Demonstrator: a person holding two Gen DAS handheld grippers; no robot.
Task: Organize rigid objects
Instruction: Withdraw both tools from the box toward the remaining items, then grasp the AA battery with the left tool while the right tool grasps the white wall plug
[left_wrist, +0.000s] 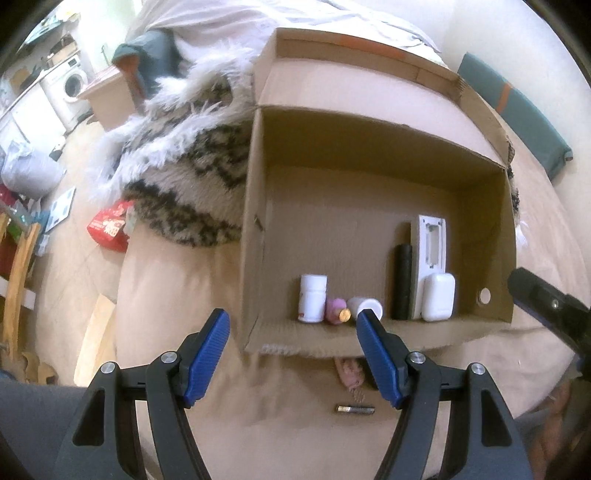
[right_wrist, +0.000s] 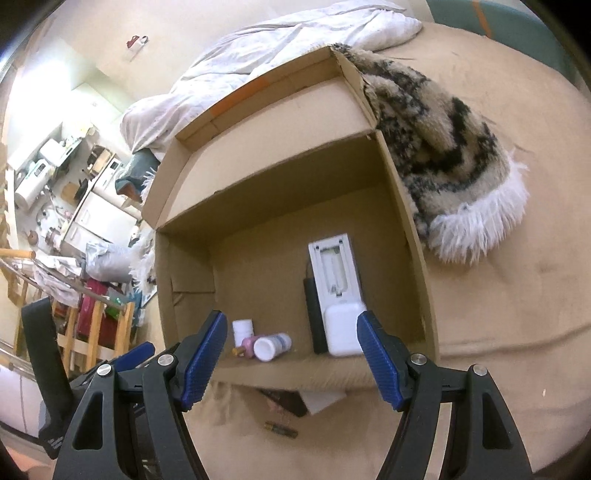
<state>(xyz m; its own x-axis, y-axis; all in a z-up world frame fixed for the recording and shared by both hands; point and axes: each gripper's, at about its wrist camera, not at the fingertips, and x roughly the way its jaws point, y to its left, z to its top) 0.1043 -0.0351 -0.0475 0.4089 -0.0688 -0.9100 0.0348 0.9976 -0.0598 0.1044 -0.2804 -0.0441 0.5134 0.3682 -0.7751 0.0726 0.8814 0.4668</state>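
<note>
An open cardboard box (left_wrist: 369, 206) is being kept on the bed (right_wrist: 498, 314), with bottles (left_wrist: 313, 298) grouped at one side and a white case (left_wrist: 438, 297) at the other, seemingly sorted. Both hand-held grippers, left (left_wrist: 293, 354) and right (right_wrist: 291, 354), are being held apart and empty. A battery (left_wrist: 354, 409) is lying outside, probably awaiting collection.
</note>
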